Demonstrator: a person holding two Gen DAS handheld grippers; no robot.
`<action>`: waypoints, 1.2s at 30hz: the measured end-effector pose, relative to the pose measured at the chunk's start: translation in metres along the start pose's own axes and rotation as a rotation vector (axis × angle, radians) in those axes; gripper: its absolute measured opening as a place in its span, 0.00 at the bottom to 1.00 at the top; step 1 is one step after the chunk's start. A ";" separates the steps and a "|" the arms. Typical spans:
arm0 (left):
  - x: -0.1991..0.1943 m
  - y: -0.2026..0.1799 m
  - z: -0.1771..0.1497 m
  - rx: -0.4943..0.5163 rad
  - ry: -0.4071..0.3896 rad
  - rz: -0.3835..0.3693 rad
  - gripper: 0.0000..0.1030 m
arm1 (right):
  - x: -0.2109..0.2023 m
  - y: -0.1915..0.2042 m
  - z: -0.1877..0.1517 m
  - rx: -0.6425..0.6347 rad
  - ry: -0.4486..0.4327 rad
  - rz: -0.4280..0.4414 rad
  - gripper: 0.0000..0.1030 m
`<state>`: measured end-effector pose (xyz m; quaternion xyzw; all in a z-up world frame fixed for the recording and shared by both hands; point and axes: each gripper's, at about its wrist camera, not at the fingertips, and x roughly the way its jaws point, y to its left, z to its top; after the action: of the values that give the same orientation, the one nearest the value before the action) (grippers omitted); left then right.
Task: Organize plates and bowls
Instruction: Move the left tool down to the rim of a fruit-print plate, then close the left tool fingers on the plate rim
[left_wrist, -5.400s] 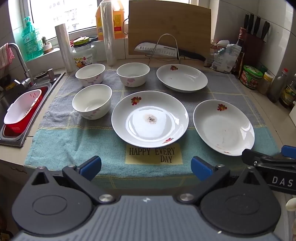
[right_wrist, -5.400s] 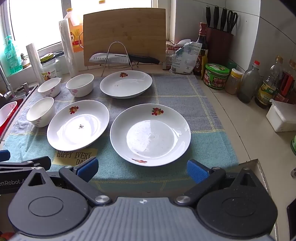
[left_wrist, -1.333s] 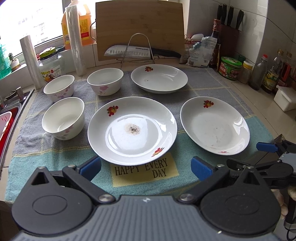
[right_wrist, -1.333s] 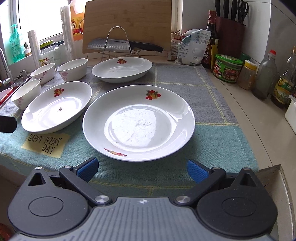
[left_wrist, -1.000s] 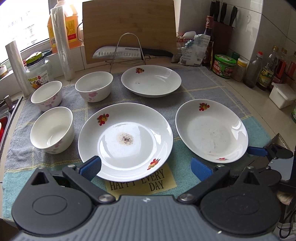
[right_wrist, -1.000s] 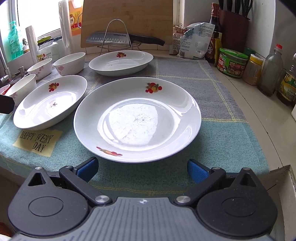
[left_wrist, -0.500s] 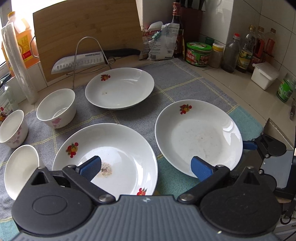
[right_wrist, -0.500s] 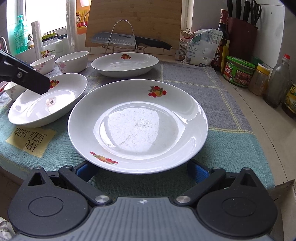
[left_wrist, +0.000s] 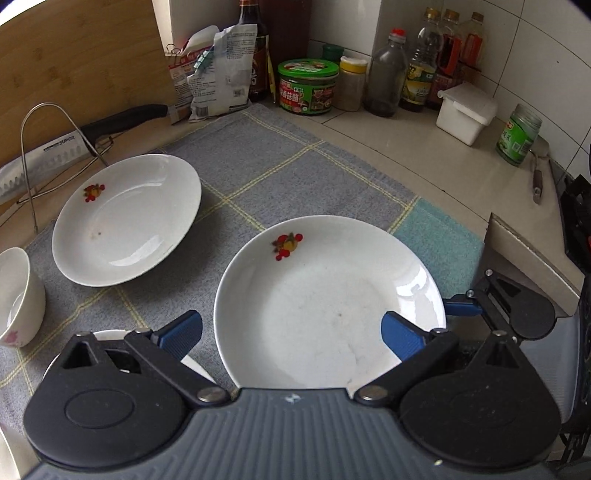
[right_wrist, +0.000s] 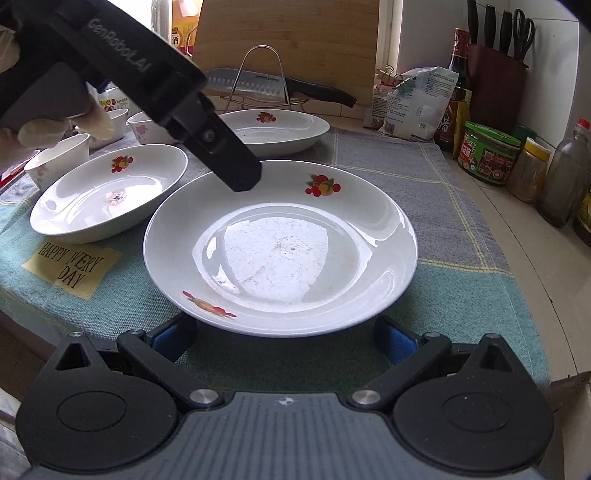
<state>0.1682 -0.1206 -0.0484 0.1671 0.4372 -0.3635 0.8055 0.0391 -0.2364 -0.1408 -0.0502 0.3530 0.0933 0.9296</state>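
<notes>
The near plate (right_wrist: 280, 243) lies between the spread fingers of the right gripper (right_wrist: 284, 338), which sit low at its front rim. The left gripper (right_wrist: 236, 173) hangs over its far left edge and blocks that side. Bare towel (right_wrist: 454, 206) on the right gives free room, before the jars (right_wrist: 487, 153).

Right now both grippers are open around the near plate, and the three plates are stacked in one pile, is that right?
Not quite. Both the left gripper and right gripper are open at the near plate, but the right wrist view shows it, the middle plate and the far plate lying separately on the cloth.
</notes>
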 end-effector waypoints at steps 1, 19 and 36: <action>0.006 0.001 0.004 -0.006 0.014 0.004 0.99 | 0.000 -0.001 0.000 -0.010 0.002 0.011 1.00; 0.078 0.020 0.022 -0.019 0.206 -0.040 0.99 | -0.001 -0.005 0.000 -0.047 0.008 0.053 1.00; 0.077 0.019 0.021 0.032 0.179 -0.034 1.00 | 0.002 -0.004 0.004 -0.041 0.017 0.040 1.00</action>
<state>0.2217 -0.1538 -0.1006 0.2045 0.5044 -0.3678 0.7540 0.0443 -0.2394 -0.1387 -0.0628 0.3598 0.1187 0.9233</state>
